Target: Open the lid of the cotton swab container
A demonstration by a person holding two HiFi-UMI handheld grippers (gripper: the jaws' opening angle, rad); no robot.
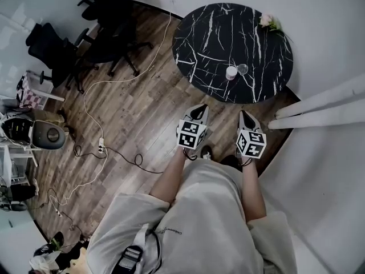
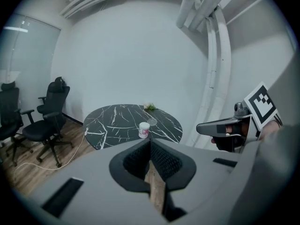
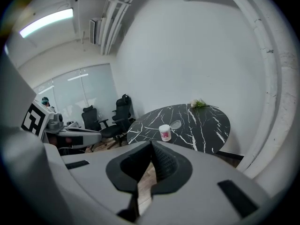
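Jaws first: left gripper (image 1: 199, 111) and right gripper (image 1: 245, 115) are both closed tight on nothing. They're side by side over the wood floor (image 1: 131, 113), well short of the table (image 1: 205, 33).

The cotton swab container (image 1: 231, 72) is straight ahead at 12 o'clock from them. It stands upright on the round black table, near its 6 o'clock edge. A small clear round thing (image 1: 242, 68) lies just beside it at about 2 o'clock. Could be a lid or a dish, too small to tell. A little bunch of flowers (image 1: 268, 21) is way over at the table's 1 o'clock rim, out of the way.

My guess on handling: it's a small plastic tub, very light and probably slick. It'll likely skate or tip on that glossy top if you just poke at the lid. I'd pinch the body low with one gripper to steady it, then take the lid by its rim with the other. Go gentle, since thin plastic flexes and a squeezed tub can pop out.
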